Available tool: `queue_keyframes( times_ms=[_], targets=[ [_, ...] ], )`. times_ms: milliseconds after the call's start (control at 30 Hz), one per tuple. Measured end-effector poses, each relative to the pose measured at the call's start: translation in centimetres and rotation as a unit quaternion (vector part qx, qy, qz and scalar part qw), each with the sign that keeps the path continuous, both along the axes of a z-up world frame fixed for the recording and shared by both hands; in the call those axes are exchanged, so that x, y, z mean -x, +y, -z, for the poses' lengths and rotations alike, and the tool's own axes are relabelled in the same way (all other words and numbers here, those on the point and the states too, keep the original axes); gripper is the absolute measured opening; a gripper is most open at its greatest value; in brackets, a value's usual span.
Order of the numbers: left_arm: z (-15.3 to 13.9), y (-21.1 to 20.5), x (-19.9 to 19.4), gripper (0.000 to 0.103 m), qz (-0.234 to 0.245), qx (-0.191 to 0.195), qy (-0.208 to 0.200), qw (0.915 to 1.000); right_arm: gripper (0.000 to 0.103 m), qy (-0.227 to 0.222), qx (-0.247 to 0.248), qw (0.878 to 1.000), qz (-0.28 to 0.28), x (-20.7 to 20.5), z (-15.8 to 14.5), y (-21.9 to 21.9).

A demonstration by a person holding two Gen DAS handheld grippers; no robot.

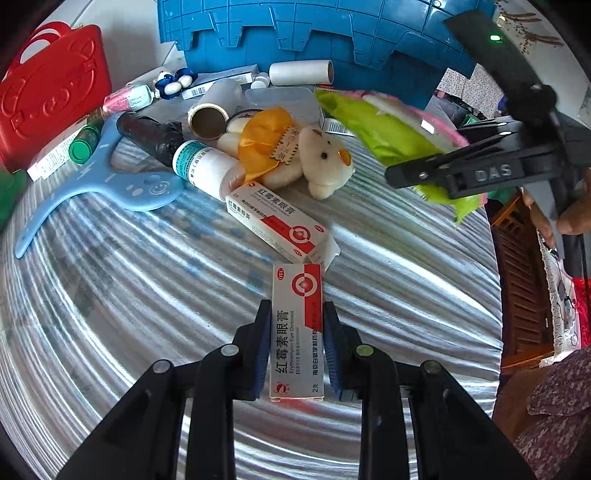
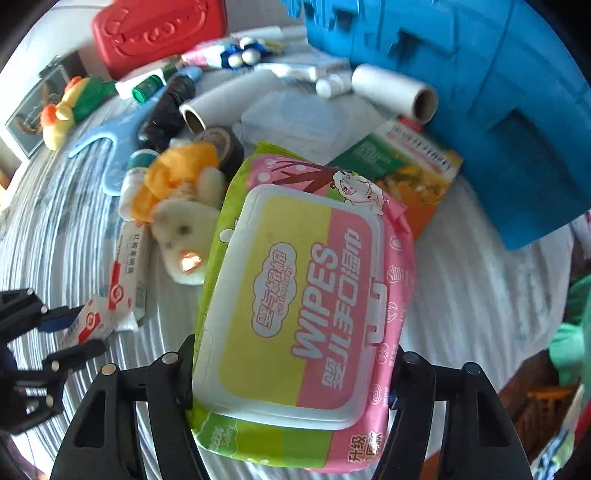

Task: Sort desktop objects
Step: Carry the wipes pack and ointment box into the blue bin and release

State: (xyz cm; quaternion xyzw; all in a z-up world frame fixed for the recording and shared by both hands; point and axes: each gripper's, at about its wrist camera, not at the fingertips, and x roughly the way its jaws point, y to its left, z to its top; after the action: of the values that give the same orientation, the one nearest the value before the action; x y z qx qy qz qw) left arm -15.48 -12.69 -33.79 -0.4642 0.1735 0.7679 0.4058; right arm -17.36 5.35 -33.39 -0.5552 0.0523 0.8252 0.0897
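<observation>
- Left gripper is clamping an ointment box across its narrow width; pads are pressing both long sides.
- Box long axis is running along the fingers, far end poking out toward the clutter. It is sitting low over the table; can't tell if it's touching.
- Right gripper is closing on a wipes pack; fingers are sitting against both long edges, lid side facing the camera. Reads as gripped, though the pack is soft, so I can't judge how firm.
- Pack long axis is also lying along the fingers, sticking out well past the tips.
- Key relation: the blue crate is sitting beyond the pile, on the far side from both grippers. My guess is it's the sort target. In the right view it's filling the upper right, so the right hand looks nearer; the pack would be travelling forward and right, over the green box.
- Left hand's path to the crate is crossing the whole pile: second ointment box, teddy, white bottle.
- Left view only: right gripper from the side with the pack hanging clear of the table, plus fingers of the person's hand on its handle.
- Right view only: the green box, a duck toy at far left, and the left gripper side-on at the left edge.
- Risk: the pack sagging or slipping mid-carry.
</observation>
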Motion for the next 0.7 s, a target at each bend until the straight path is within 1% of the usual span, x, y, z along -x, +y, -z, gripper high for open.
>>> queue_keyframes(
  times_ms=[100,200,267,300,367,400,500,567,633,700],
  targets=[
    [-1.6,0.1,-0.4,0.025,-0.006,-0.008,0.017,0.9998,0.068,0.028,-0.029,0.999,-0.023,-1.2,-2.1,-0.7],
    [-4.3,0.3,-0.5,0.025,-0.019,-0.015,0.043,0.9988,0.068,0.065,-0.049,0.996,-0.039,-2.0,-4.9,-1.3],
    [-6.9,0.6,-0.4,0.025,-0.024,-0.026,0.066,0.9972,0.068,0.098,-0.053,0.993,-0.048,-2.5,-7.7,-1.5],
    [-8.3,0.8,-0.3,0.025,-0.024,-0.029,0.081,0.996,0.068,0.109,-0.051,0.991,-0.049,-2.4,-8.6,-1.4],
    [-11.6,1.9,0.1,0.025,-0.018,-0.038,0.112,0.9928,0.068,0.147,-0.045,0.987,-0.051,-2.7,-12.1,-1.1],
    [-13.6,2.7,0.2,0.025,-0.016,-0.042,0.134,0.99,0.068,0.165,-0.045,0.984,-0.051,-2.9,-13.6,-0.9],
    [-19.1,5.3,0.9,0.025,-0.003,-0.067,0.188,0.98,0.068,0.235,-0.039,0.97,-0.047,-3.3,-19.9,0.1],
    [-23.0,7.9,1.8,0.025,0.006,-0.093,0.212,0.9728,0.068,0.284,-0.033,0.957,-0.043,-3.9,-24.4,1.8],
    [-26.9,11.2,3.1,0.025,0.012,-0.113,0.241,0.9639,0.068,0.321,-0.048,0.945,-0.04,-4.2,-28.0,3.9],
    [-30.5,15.2,4.3,0.026,0.019,-0.123,0.27,0.9548,0.068,0.348,-0.061,0.935,-0.028,-3.9,-30.7,6.5]
  ],
)
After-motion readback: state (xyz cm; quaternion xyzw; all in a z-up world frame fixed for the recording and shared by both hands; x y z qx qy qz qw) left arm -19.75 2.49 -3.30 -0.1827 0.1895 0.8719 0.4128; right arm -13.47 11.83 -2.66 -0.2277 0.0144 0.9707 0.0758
